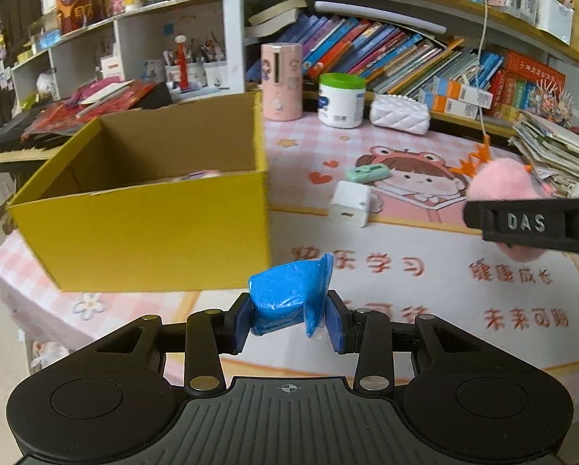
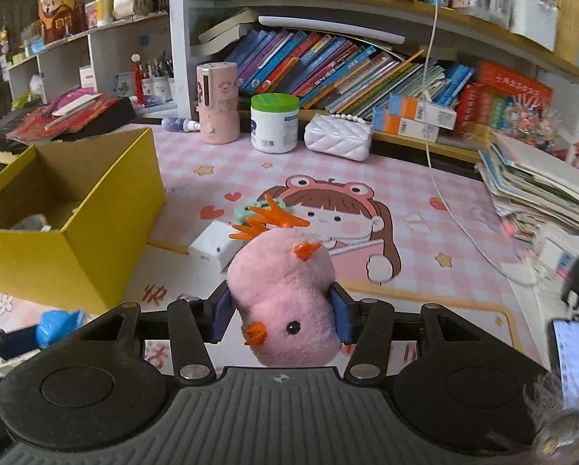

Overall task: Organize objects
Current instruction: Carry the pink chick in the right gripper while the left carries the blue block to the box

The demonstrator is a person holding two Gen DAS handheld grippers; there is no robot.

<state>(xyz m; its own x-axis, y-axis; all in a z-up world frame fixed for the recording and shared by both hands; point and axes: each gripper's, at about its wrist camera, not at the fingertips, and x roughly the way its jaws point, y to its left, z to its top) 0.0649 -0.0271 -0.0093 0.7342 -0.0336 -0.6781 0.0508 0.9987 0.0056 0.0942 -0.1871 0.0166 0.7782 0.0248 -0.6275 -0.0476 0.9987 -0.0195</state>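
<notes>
My left gripper (image 1: 289, 319) is shut on a blue wrapped packet (image 1: 285, 294), held above the table just right of the yellow cardboard box (image 1: 142, 232). My right gripper (image 2: 281, 316) is shut on a pink plush duck (image 2: 285, 294) with orange feet, held above the table mat; the duck also shows in the left wrist view (image 1: 502, 178). The box shows open-topped in the right wrist view (image 2: 95, 224), with something pale lying inside. A white charger (image 1: 349, 203) and a mint green clip (image 1: 368, 173) lie on the mat. The blue packet shows at the right wrist view's lower left (image 2: 57, 323).
A pink cylinder (image 2: 217, 102), a green-lidded white tub (image 2: 274, 122) and a white quilted purse (image 2: 338, 135) stand at the back before shelves of books. A stack of papers (image 2: 541, 193) sits at the right, a white cable (image 2: 464, 228) trails over the mat, a phone (image 2: 572, 360) lies lower right.
</notes>
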